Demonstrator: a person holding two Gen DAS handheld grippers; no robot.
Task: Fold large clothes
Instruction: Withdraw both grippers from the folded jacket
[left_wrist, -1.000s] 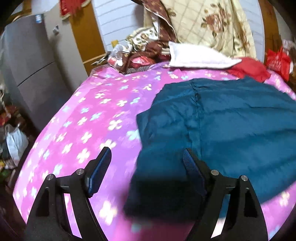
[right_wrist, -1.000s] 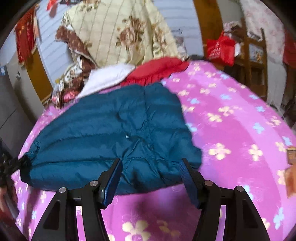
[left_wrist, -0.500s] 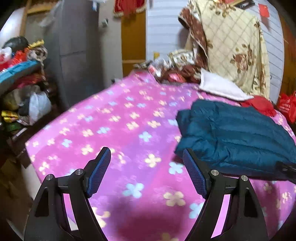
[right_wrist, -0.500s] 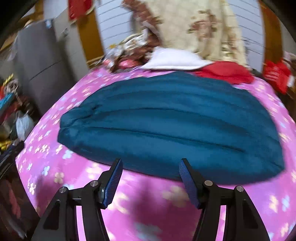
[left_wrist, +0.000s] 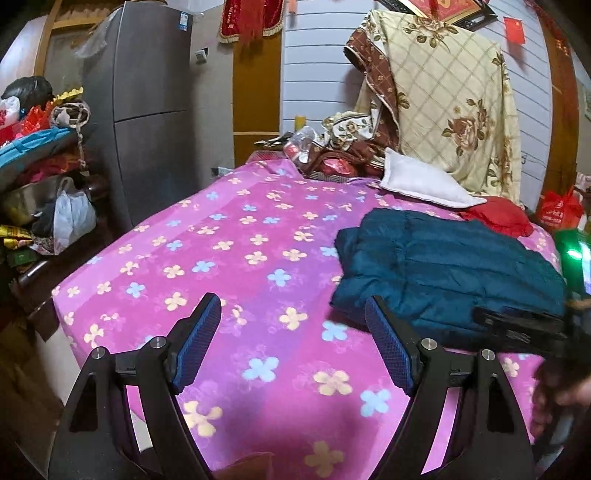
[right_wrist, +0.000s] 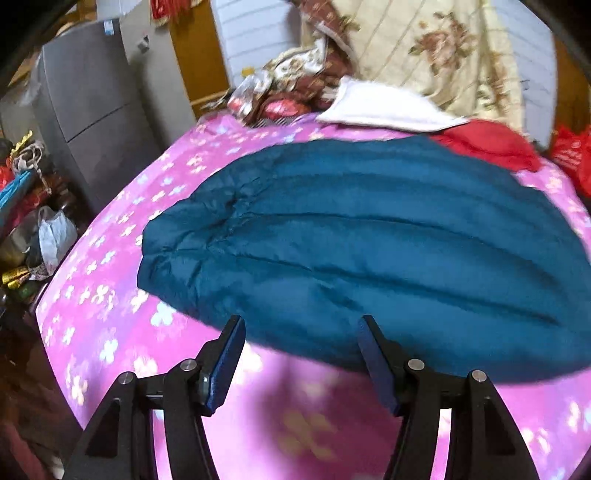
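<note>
A dark teal quilted jacket (left_wrist: 447, 269) lies folded on the pink flowered bed cover (left_wrist: 240, 258), on the right half of the bed. It fills the middle of the right wrist view (right_wrist: 369, 251). My left gripper (left_wrist: 293, 336) is open and empty, held over bare bed cover to the left of the jacket's near corner. My right gripper (right_wrist: 301, 354) is open and empty, just in front of the jacket's near edge. The right gripper's body also shows at the right edge of the left wrist view (left_wrist: 524, 328).
A white pillow (left_wrist: 424, 182), a red cloth (left_wrist: 498, 219) and a heap of floral quilts (left_wrist: 443, 99) sit at the bed's far end. A grey fridge (left_wrist: 147, 99) and cluttered shelves (left_wrist: 37, 177) stand left of the bed. A red bag (left_wrist: 559, 210) is at far right.
Both grippers have pulled back from the jacket and stayed open. The left view swung left and away, now over bare bed cover. The right view turned toward the jacket's long side.
</note>
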